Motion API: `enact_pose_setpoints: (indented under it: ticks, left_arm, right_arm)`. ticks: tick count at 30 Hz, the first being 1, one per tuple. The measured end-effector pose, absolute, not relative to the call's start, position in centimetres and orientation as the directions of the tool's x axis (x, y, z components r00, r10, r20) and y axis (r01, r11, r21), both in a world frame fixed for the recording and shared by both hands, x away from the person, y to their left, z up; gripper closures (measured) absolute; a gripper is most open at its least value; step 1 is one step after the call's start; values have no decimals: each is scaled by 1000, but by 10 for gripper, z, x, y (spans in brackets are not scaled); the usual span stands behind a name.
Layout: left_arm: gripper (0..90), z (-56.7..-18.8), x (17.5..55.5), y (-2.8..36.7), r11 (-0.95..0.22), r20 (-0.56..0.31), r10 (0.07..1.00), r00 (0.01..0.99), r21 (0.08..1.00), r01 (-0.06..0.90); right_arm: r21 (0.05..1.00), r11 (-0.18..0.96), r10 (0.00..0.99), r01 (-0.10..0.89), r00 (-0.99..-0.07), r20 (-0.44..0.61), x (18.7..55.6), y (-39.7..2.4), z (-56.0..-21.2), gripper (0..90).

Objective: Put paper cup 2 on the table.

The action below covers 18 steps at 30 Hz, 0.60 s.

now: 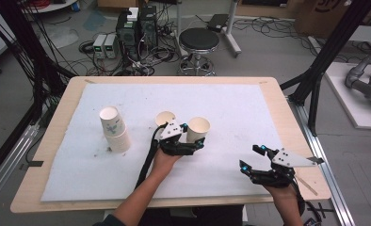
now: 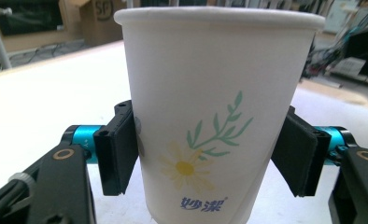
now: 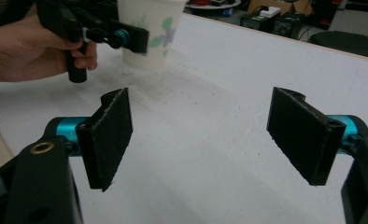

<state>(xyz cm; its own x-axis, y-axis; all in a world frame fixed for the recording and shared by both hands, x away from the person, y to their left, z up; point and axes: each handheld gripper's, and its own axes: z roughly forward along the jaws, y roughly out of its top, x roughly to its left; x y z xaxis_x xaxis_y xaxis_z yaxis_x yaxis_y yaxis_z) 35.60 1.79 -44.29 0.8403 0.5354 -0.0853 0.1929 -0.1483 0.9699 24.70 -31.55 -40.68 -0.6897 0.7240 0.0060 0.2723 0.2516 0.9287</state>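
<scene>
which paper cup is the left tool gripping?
The rightmost cup, clamped in the left tool; the middle cup and the left stack stand free.

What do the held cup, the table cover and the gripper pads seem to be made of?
Cup: likely matte white paper, judging by its rolled rim and printed daisy.
Cover: looks like white felt or foam; its surface is soft, dull and speckled.
Pads: black foam or rubber, with rough-cut edges.

Each hand carries a black two-fingered tool. The left gripper [image 1: 189, 136] and right gripper [image 1: 252, 157] have flat, black, rough-faced fingers [image 3: 108, 137] mounted on turquoise metal sleeves, with a brass-ringed screw hole behind each. Grey triangular plates top both bodies, and black cables trail back behind them. The forearms are bare.
</scene>
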Motion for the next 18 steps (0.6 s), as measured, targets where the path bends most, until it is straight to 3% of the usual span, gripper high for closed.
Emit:
enact_pose_setpoints:
  ticks: [18]
  left_arm:
    - [317, -452, 359, 6, -366, 0, 623, 782, 884, 291]
  right_arm:
    - [927, 259, 711, 271, -703, 7, 250, -313, -408, 231]
